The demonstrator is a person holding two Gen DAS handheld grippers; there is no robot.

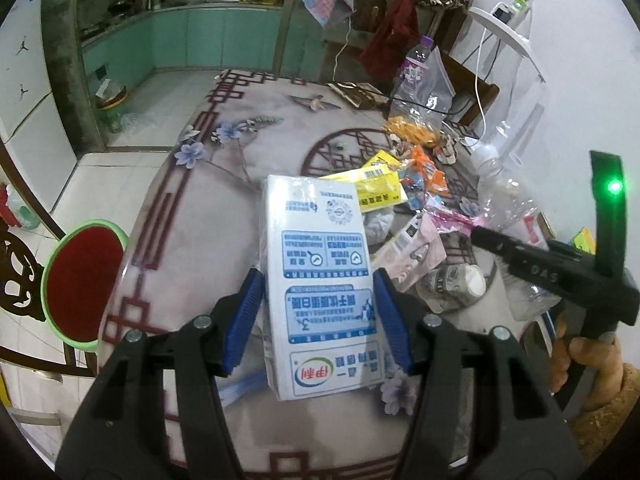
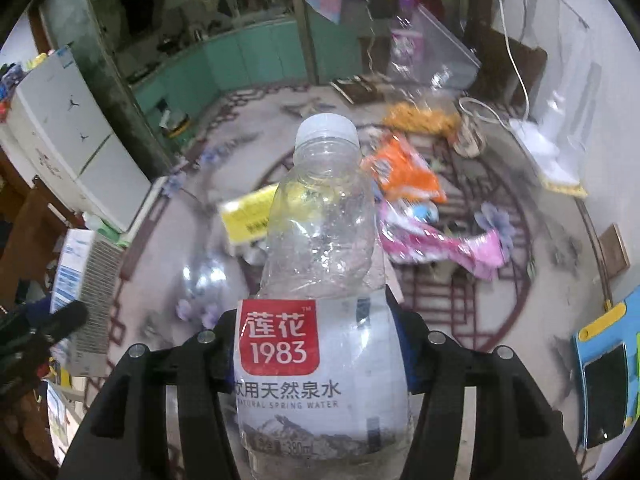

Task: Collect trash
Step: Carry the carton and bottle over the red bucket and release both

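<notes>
The left gripper (image 1: 318, 316) clamps its blue pads on a white-and-blue rectangular milk carton (image 1: 320, 280) above the patterned table (image 1: 240, 208). The right gripper (image 2: 320, 354) squeezes a clear plastic water bottle (image 2: 320, 264); beyond it lie orange, yellow and pink wrappers (image 2: 404, 168).

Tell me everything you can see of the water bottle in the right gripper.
The bottle is clear, thin plastic with a white screw cap, still on. It looks empty, with droplets inside the upper half. Its label has a red square reading 1983 and the line NATURAL SPRING WATER; 380 mL is printed near the base. It stands cap-up along the fingers, held above the table. The right gripper is shut on its labelled lower body, a blue pad pressing its side. Nothing else touches it.
</notes>
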